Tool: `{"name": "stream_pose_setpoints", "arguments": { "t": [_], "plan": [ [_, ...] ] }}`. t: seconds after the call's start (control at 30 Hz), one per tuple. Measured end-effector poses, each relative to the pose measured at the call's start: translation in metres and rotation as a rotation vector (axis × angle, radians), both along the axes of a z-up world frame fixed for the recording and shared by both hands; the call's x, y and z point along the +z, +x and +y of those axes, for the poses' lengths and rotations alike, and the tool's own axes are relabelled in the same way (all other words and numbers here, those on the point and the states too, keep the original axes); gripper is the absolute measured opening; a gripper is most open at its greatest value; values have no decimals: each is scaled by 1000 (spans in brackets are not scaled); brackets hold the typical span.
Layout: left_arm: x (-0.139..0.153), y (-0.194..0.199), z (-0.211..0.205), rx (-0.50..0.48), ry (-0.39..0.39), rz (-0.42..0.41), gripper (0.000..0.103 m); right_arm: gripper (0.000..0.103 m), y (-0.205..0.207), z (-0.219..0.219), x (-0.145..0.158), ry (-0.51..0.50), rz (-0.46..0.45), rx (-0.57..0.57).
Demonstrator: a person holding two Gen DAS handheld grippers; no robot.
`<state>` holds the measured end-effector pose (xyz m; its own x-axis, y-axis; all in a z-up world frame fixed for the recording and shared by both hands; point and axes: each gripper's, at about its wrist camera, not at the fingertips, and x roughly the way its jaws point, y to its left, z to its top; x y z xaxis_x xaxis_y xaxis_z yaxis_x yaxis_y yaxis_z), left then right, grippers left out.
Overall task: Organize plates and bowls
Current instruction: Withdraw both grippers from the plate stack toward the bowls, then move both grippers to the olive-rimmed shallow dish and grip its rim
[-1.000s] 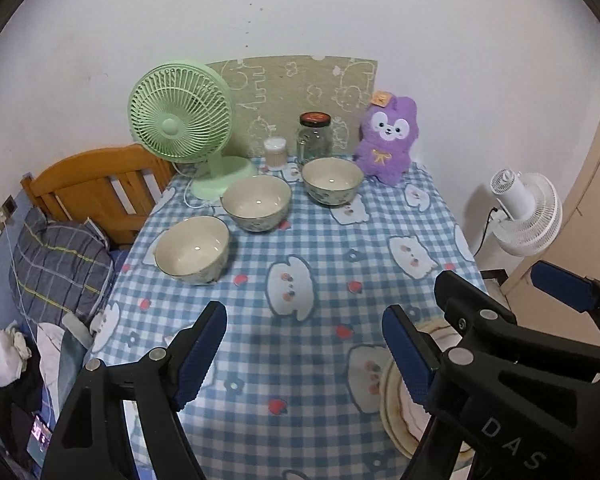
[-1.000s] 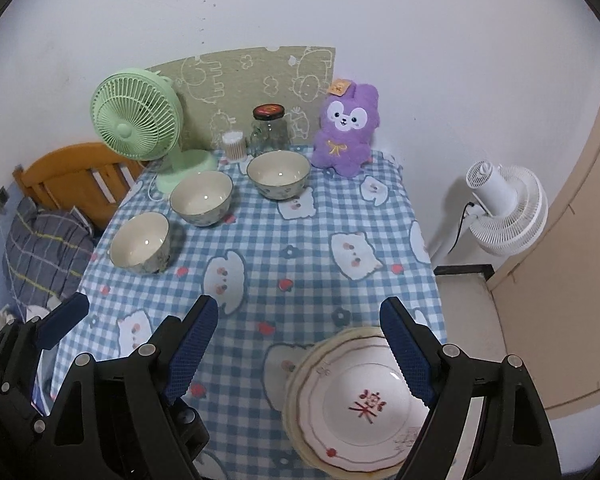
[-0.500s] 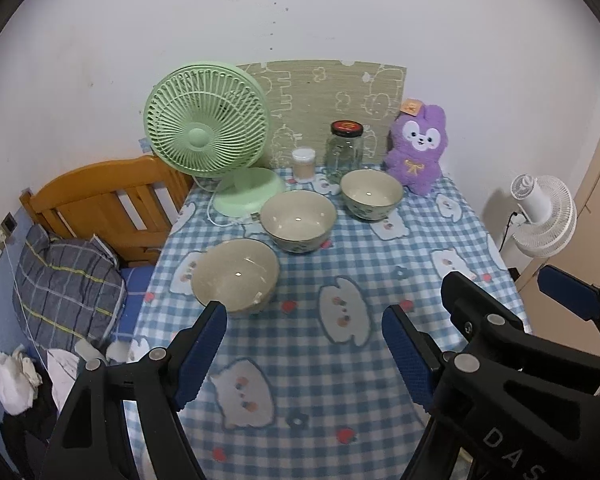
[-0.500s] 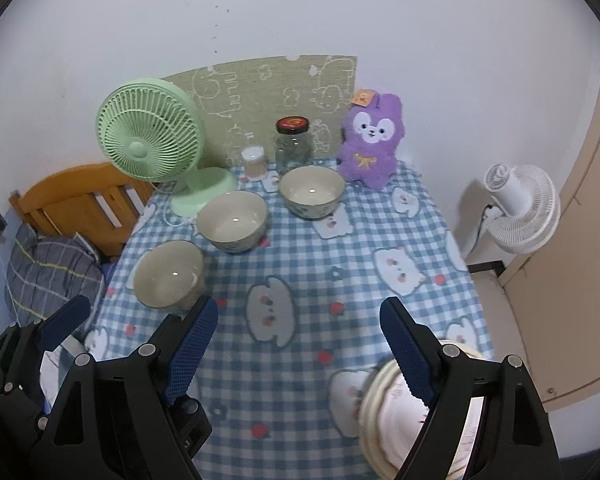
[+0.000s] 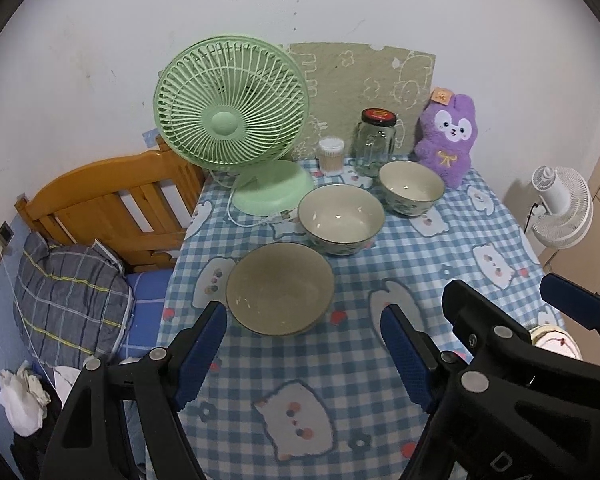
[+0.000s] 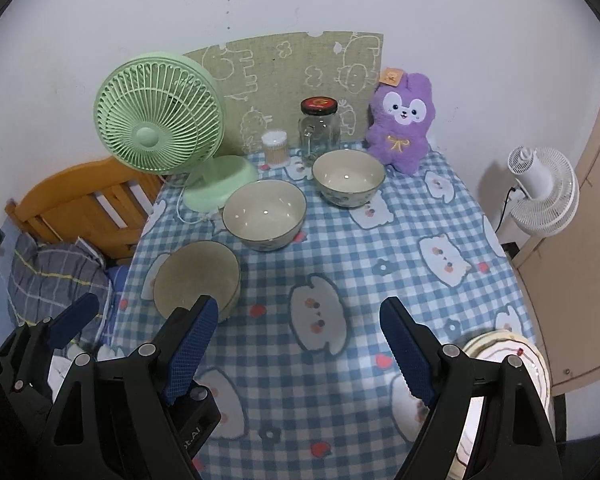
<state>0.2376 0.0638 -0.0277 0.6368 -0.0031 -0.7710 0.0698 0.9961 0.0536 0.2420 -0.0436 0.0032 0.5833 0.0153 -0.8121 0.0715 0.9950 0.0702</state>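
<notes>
Three cream bowls stand in a diagonal row on the blue checked tablecloth: a near bowl [image 5: 280, 288] [image 6: 196, 276], a middle bowl [image 5: 340, 218] [image 6: 264, 214] and a far bowl [image 5: 411, 187] [image 6: 348, 176]. A stack of plates [image 6: 508, 360] [image 5: 556, 342] sits at the table's near right corner, partly hidden by my right gripper's finger. My left gripper [image 5: 304, 356] is open and empty, just in front of the near bowl. My right gripper [image 6: 296, 352] is open and empty above the middle of the cloth.
A green desk fan [image 5: 232, 120], a small swab jar [image 5: 331, 156], a glass jar with a red lid [image 5: 374, 142] and a purple plush [image 5: 448, 140] line the back edge. A wooden bed headboard [image 5: 112, 204] is left of the table. A white floor fan [image 6: 540, 192] stands right.
Both grippers have moved forward and to the left across the table. The bowls now appear larger and nearer, and the plate stack has slid to the right edge of both views.
</notes>
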Motion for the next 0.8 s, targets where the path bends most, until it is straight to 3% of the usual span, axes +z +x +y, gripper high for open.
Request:
{"name": "stream_pose_setpoints", "arguments": {
  "t": [0.2,0.27,0.6,0.67,0.8],
  "plan": [
    [-14,21,13,1,8,13,75,84,21,16,-16,-11,11,-7],
    [-20,28,17,12,16,19,68,81,28,21,-23,-13,18,-4],
    [-50,62,36,9,-37,75,63,72,61,40,-53,-15,45,0],
    [-57,68,40,27,-32,86,63,67,66,44,-59,-20,47,6],
    [-69,78,48,50,-21,96,61,67,75,52,-72,-17,52,13]
  ]
}}
